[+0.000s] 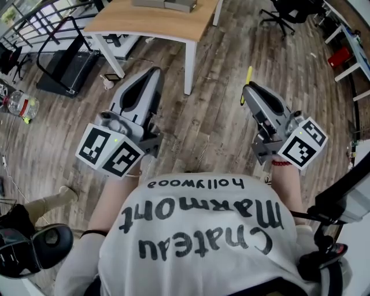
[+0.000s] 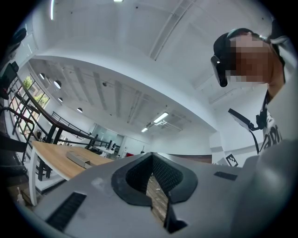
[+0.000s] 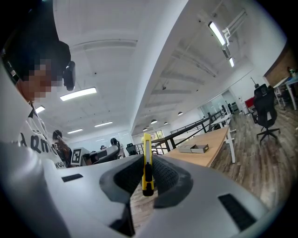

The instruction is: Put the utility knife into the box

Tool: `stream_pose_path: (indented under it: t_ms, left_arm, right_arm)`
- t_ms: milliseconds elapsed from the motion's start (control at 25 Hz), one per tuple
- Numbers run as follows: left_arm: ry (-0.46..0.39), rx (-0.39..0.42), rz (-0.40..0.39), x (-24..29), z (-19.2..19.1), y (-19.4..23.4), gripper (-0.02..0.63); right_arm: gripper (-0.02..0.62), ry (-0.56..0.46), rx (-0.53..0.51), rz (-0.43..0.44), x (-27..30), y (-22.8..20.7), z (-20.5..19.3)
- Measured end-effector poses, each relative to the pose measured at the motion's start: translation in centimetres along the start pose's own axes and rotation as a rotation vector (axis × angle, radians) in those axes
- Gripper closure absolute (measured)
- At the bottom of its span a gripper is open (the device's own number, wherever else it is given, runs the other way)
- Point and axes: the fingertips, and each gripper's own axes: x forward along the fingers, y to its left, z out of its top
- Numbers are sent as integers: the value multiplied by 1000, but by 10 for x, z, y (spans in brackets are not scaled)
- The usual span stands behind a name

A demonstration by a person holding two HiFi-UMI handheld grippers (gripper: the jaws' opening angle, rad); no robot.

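A yellow utility knife [image 1: 249, 77] sticks up out of my right gripper [image 1: 248, 87], which is shut on its handle. In the right gripper view the knife [image 3: 147, 163] stands upright between the two black pads of the right gripper [image 3: 147, 173]. My left gripper [image 1: 155, 71] is held at the same height, shut, with nothing in it; in its own view the left gripper [image 2: 152, 160] has pads that meet at the tip. A flat grey box [image 1: 165, 4] lies on a wooden table [image 1: 151, 23] ahead. The box shows in both gripper views [image 2: 78, 159] [image 3: 196, 148].
The floor is wood planks. The table's white leg [image 1: 189, 66] stands between the grippers. A black frame [image 1: 62, 56] and a plastic bottle [image 1: 20, 106] are at the left, an office chair [image 1: 288, 14] and white desks at the upper right. My white shirt fills the bottom.
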Motion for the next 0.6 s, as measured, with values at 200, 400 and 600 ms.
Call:
stream_pose_path:
  t_ms: [200,400,600]
  left_arm:
    - [2,-13,-16,7,2,10,600]
    - [18,-16,-18,6,0,11,600]
    - [22,9,-52,7,2,4,600]
  right_arm:
    - [538,17,-4,-12,11,-4,3]
    - [538,16,-1,-18,10,-4,4]
    - [538,26,-3,-10,14,-4,3]
